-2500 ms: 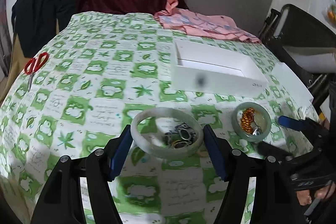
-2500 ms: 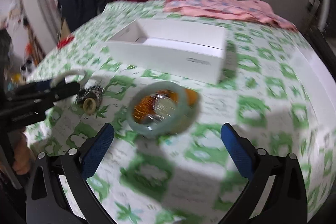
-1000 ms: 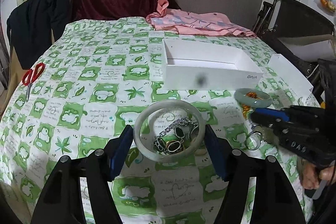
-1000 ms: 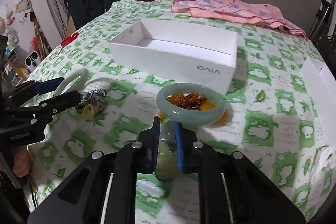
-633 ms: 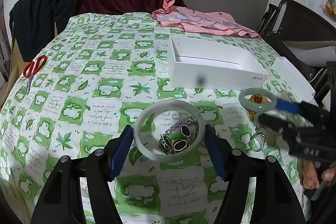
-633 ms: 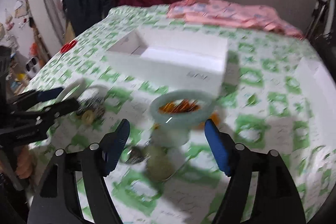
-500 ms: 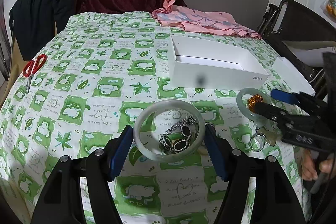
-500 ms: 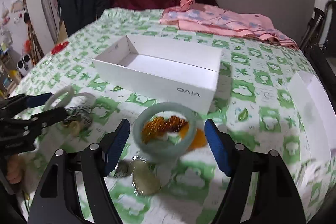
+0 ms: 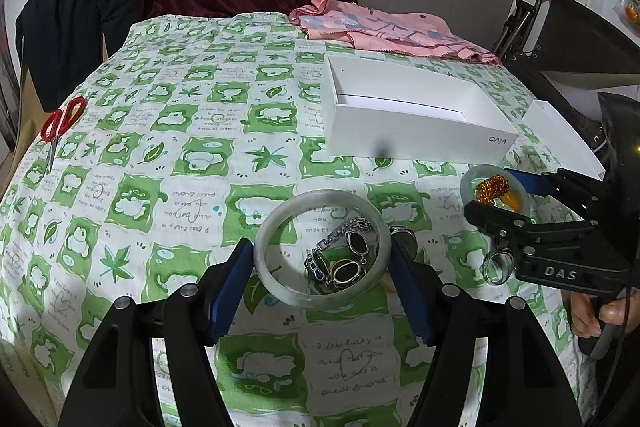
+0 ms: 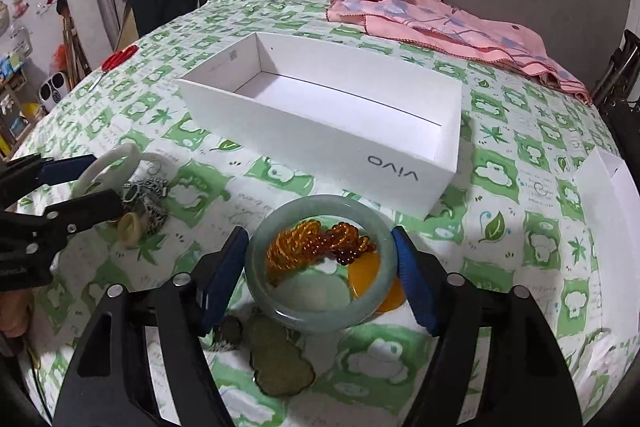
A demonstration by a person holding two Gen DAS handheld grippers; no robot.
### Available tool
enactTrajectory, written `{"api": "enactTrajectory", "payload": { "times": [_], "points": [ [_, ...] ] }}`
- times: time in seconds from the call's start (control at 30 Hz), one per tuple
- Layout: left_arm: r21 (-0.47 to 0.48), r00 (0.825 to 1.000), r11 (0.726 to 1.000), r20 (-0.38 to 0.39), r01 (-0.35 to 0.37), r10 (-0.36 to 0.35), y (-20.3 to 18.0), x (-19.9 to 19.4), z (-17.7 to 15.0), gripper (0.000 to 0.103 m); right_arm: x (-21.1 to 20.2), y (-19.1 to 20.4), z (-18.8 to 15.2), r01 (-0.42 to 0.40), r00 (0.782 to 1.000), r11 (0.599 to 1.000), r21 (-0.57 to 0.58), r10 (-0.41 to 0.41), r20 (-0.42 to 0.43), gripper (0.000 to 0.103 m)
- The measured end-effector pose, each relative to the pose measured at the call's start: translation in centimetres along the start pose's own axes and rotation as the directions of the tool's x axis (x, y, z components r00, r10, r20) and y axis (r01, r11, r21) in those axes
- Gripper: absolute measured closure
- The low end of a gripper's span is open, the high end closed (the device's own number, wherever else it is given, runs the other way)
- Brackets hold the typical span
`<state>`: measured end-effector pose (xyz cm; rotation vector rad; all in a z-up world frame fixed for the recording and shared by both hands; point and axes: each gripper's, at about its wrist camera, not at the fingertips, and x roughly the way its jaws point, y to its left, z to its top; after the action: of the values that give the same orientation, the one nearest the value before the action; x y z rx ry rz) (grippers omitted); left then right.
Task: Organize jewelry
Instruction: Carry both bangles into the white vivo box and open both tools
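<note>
My left gripper [image 9: 322, 275] is shut on a whitish jade bangle [image 9: 276, 233], its blue pads pressed to both sides. Under the ring lies a silver chain bracelet with dark stones [image 9: 340, 263]. My right gripper [image 10: 320, 279] is shut on a green jade bangle [image 10: 316, 317], pads on both sides; amber beads [image 10: 316, 243], a pale pendant and an orange disc lie under it. An open white box [image 10: 320, 143] stands just beyond; it also shows in the left wrist view [image 9: 416, 139]. A dark green carved pendant [image 10: 280, 359] lies near the right gripper.
Red scissors [image 9: 60, 125] lie at the far left edge of the green checked cloth. A pink cloth [image 10: 444, 23] lies behind the box. A white box lid [image 10: 608, 203] sits at the right edge. A clear ring [image 9: 496, 267] lies by the right gripper.
The right gripper opened from a small pendant, moved forward and closed around the green bangle. The left gripper stayed around the whitish bangle.
</note>
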<state>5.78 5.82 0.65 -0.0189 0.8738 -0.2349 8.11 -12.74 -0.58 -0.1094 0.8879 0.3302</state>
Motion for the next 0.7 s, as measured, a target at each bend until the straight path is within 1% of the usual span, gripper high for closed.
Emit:
{"api": "enactTrajectory", "payload": {
  "times": [0.27, 0.43, 0.53, 0.63, 0.7],
  "points": [
    [0.005, 1.0, 1.0, 0.02, 0.004, -0.005, -0.1, -0.4, 0.0, 0.035, -1.8, -0.4, -0.4, -0.034, 0.998, 0.998, 0.044, 0.032, 0.048, 0.034],
    [0.01, 0.999, 1.0, 0.049, 0.009, -0.01, -0.5, -1.0, 0.3, 0.035, -4.0, -0.8, -0.2, -0.067, 0.991, 0.995, 0.073, 0.058, 0.123, 0.034],
    [-0.01, 0.997, 0.999, 0.064, 0.044, -0.044, -0.6, -1.4, 1.5, 0.035, -5.2, -1.2, 0.5, -0.077, 0.984, 0.993, 0.092, 0.061, 0.166, 0.034],
    [0.015, 0.996, 1.0, 0.084, 0.026, -0.027, -1.6, -1.8, 3.6, 0.035, -6.2, -2.1, 2.4, -0.081, 0.978, 0.99, 0.119, 0.056, 0.2, 0.034],
    [0.043, 0.992, 0.999, 0.12, 0.026, -0.031, -2.7, -2.1, 5.6, 0.035, -6.4, -3.0, 4.0, -0.095, 0.974, 0.984, 0.148, 0.061, 0.216, 0.034]
  ]
}}
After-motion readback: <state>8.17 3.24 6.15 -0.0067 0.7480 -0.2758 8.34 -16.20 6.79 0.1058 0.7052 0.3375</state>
